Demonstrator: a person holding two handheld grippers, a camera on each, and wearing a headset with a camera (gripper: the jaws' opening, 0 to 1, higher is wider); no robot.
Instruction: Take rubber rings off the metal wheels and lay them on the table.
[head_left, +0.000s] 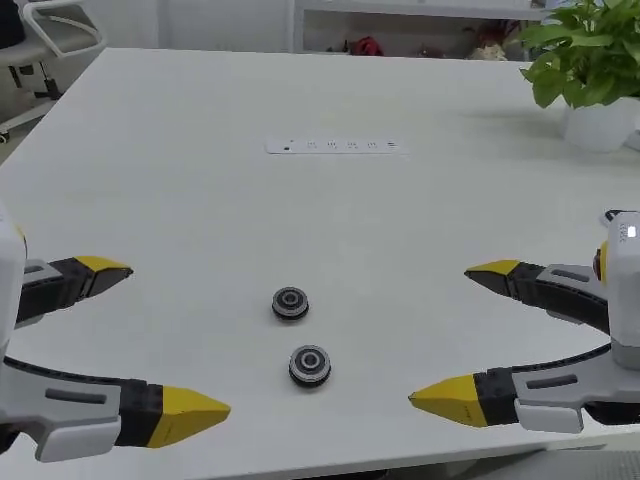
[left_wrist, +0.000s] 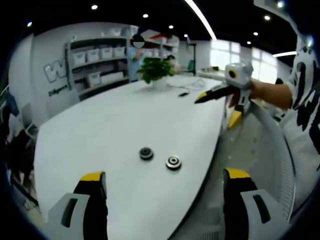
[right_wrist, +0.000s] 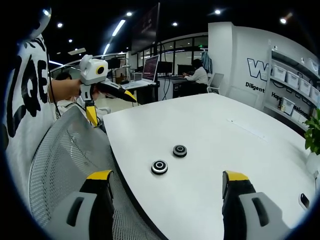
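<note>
**Both Rubber Rings Yet to Be Taken Off**

No part of the task appears to have been done. No loose ring is seen on the white table (head_left: 180, 150), and both wheels are judged to carry theirs. The far wheel (head_left: 290, 303) and the near wheel (head_left: 310, 365) are laid flat, close together but not touching. They are on the person's side of the power strip (head_left: 330, 146) and well apart from it. Each is a small round disc, its silvery metal hub banded by dark, matte rubber. The tabletop is smooth and pale. The left gripper (head_left: 180, 339) and the right gripper (head_left: 438, 335) are held wide apart on either side of the wheels. Nothing is gripped between their pointed, yellow-tipped jaws.
</note>
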